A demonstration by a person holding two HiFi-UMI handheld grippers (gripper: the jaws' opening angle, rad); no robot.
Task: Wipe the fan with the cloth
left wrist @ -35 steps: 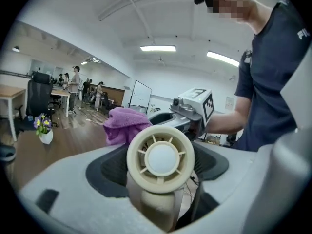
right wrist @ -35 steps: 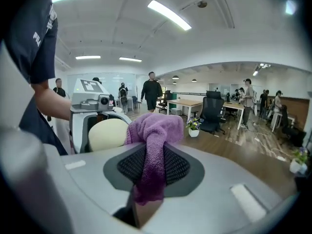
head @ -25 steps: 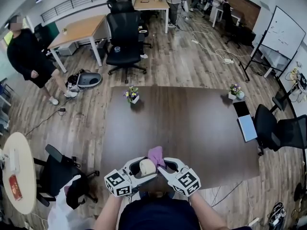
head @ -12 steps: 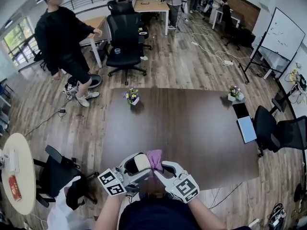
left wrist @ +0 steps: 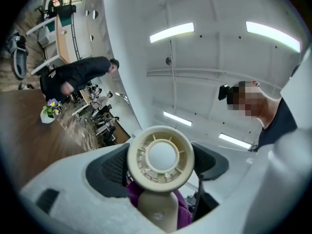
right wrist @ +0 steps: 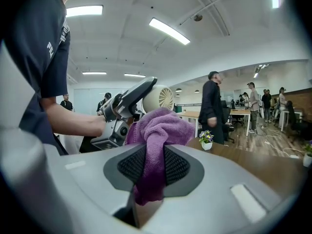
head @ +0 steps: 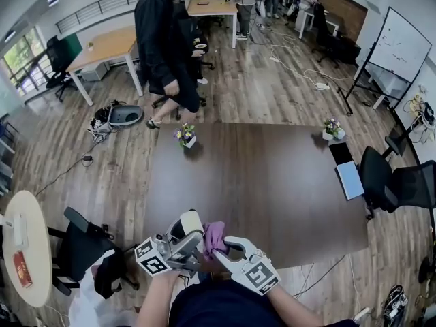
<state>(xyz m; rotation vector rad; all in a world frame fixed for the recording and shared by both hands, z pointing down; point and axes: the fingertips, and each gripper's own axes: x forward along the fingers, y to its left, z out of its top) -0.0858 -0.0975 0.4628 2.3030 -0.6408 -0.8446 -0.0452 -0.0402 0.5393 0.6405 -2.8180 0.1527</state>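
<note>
A dark bench (head: 272,182) is filling the middle of an open office, a flowerpot (head: 187,136) sitting near its far left corner and a person (head: 163,46) standing just beyond. Over the bench's near edge, the left claw (head: 182,242) is gripping the cream fan (left wrist: 161,156) by its round head, jaws spread wide around it. The right claw (right wrist: 153,167) is pinching the purple cloth (right wrist: 158,126), which is bunching up just beside the fan.

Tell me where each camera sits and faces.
Head view: person's head, facing down at table; left gripper, right gripper show.
Left gripper view: on that gripper, facing up past held fan to ceiling; person's shoulder.
Right gripper view: on that gripper, facing across room over pinched cloth; person's left arm.
Shared: fan and cloth, all three.
</note>
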